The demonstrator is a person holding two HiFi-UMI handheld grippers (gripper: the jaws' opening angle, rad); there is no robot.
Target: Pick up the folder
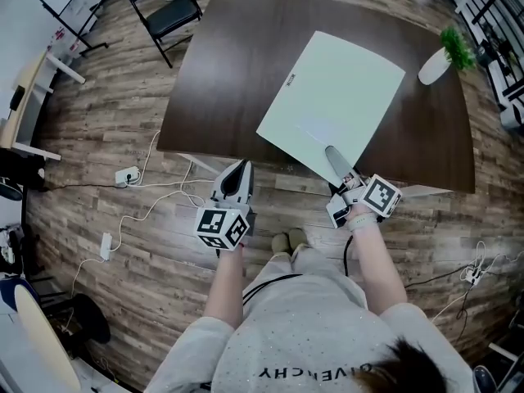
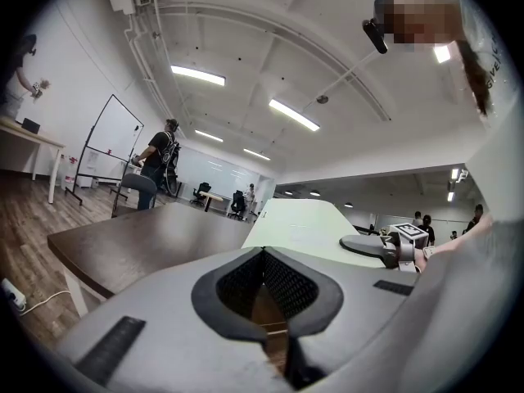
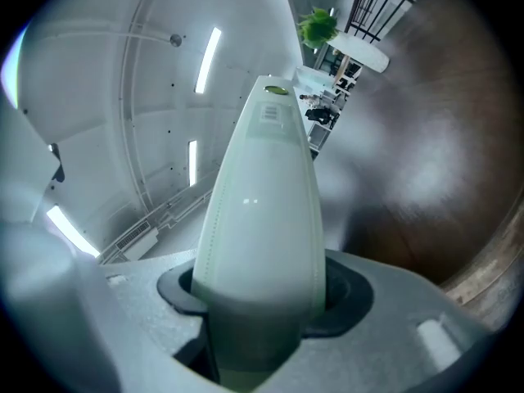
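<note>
A pale green folder [image 1: 332, 97] hangs tilted above the dark wooden table [image 1: 237, 64]. My right gripper [image 1: 337, 164] is shut on the folder's near corner, by the table's front edge. In the right gripper view the folder [image 3: 262, 219] runs up from between the jaws of that gripper [image 3: 258, 301], which clamp it on both sides. My left gripper [image 1: 237, 174] hovers over the table's front edge, left of the folder and clear of it, shut on nothing. In the left gripper view its jaws [image 2: 264, 260] meet, and the folder [image 2: 303, 228] and the right gripper [image 2: 385, 248] lie ahead to the right.
A small plant in a white vase [image 1: 446, 56] stands at the table's far right corner. A black chair [image 1: 164, 6] is beyond the far left corner. Cables and a power strip [image 1: 127, 176] lie on the wood floor at left. People stand far off [image 2: 160, 162].
</note>
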